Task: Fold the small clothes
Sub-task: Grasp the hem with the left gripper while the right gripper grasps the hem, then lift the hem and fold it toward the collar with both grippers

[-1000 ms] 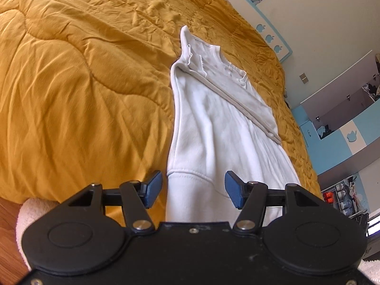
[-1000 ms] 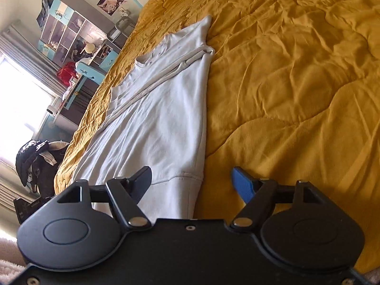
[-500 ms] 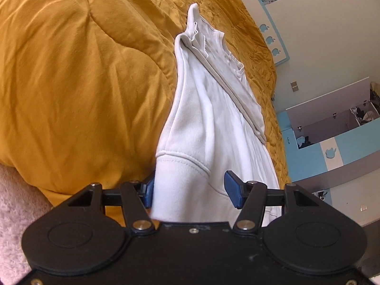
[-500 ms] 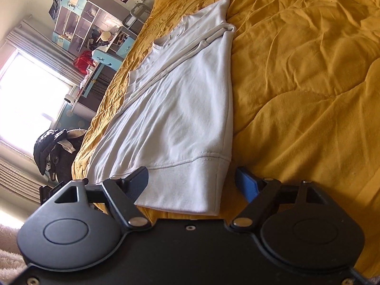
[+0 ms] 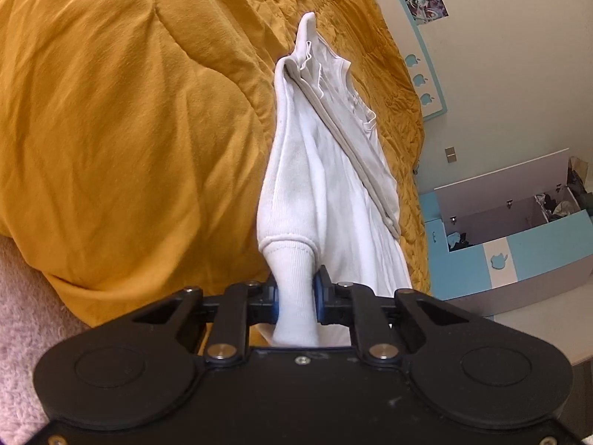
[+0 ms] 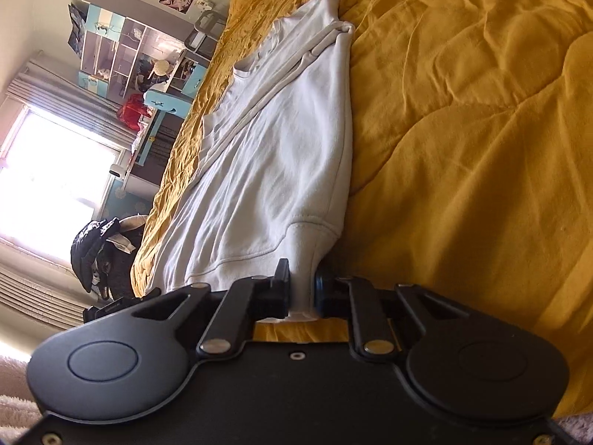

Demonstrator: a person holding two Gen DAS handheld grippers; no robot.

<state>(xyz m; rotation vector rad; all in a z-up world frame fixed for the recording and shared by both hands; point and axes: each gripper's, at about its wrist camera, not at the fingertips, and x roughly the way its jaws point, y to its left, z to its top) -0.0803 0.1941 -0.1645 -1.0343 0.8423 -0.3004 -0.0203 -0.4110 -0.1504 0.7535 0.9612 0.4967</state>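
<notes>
White cotton sweatshirt (image 5: 326,185) lies stretched lengthwise on the mustard-yellow quilted bedspread (image 5: 129,129), sleeves folded in over the body, collar end far from us, ribbed hem end nearest, at the bed's edge. We see the left gripper (image 5: 296,293) with jaws closing, nearly together, the ribbed hem bunched between them. Its blue-padded fingers (image 5: 321,289) press on both sides of the fabric, which rises from the pinch into a narrow ridge. We take that as a grip on the hem's left corner.

In the right wrist view, same sweatshirt (image 6: 281,155), seen from its other side. The right gripper (image 6: 301,293) also has jaws closing, only a narrow gap left, filled by the hem's right corner. The black finger sits on one side and the blue pad (image 6: 318,289) on the other, both touching cloth. The hem band puckers toward the pinch. The rest of the garment rests flat on the bedspread (image 6: 463,148).

Background, left view: blue and white storage unit (image 5: 519,237) against the cream wall. Right view: bright window (image 6: 55,181), blue and white shelf unit (image 6: 122,48), dark bundle of clothes (image 6: 96,248) beside the bed. Pale fluffy rug (image 5: 22,296) shows at the lower left corner of the left view.
</notes>
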